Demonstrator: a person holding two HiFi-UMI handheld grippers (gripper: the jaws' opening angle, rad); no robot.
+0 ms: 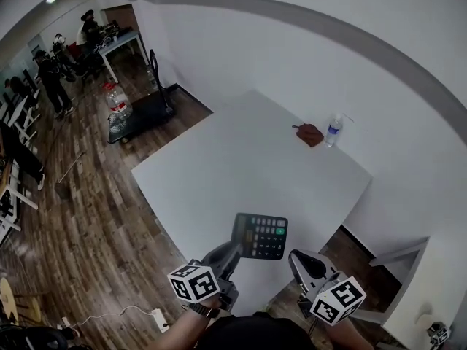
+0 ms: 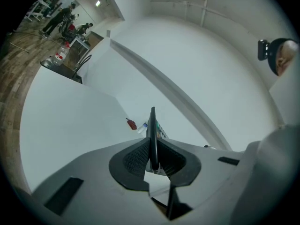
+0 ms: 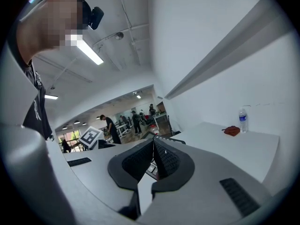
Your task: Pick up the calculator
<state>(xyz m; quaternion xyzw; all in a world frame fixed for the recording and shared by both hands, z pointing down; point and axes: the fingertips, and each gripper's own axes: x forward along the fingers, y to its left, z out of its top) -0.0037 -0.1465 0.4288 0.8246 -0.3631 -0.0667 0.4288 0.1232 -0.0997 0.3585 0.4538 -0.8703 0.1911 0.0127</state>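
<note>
The black calculator (image 1: 261, 236) hangs in the air over the near edge of the white table (image 1: 241, 159), keys facing up. My left gripper (image 1: 236, 249) is shut on its left edge. In the left gripper view the calculator (image 2: 153, 130) stands edge-on, pinched between the two dark pads. My right gripper (image 1: 298, 258) hovers just right of the calculator, apart from it, jaws shut with nothing in them. In the right gripper view the right gripper (image 3: 153, 149) has its tips together, and a few calculator keys (image 3: 150, 169) show behind them.
A water bottle (image 1: 334, 130) and a small red-brown pouch (image 1: 310, 134) sit at the table's far right by the white wall. Left of the table lies wooden floor with a black cart (image 1: 139, 115), a water jug (image 1: 118, 100) and people (image 1: 52, 79) further off.
</note>
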